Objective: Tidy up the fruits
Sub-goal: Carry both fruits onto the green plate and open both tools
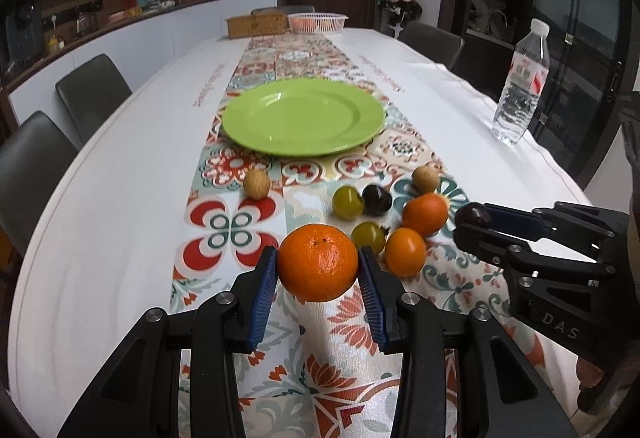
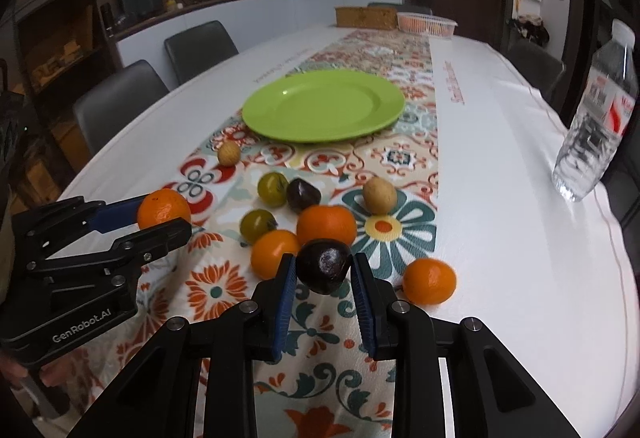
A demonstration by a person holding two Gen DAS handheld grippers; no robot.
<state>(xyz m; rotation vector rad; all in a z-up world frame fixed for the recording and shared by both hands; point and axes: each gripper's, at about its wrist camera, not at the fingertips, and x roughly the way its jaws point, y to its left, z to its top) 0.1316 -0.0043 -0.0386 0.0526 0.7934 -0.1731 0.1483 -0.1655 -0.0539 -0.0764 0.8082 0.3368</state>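
Left wrist view: left gripper (image 1: 318,266) clamps orange (image 1: 318,262); right gripper (image 2: 323,268) pinches dark plum (image 2: 323,266).

A big mandarin (image 1: 318,262) sits lifted between blue pads at the near left, and a dark plum (image 2: 323,265) is pinched the same way at the near right. Behind them lies a loose cluster: two green fruits (image 1: 347,202), another dark plum (image 1: 376,199), smaller oranges (image 1: 425,213) and two tan longans (image 1: 256,183), all short of the empty green plate (image 1: 304,116).
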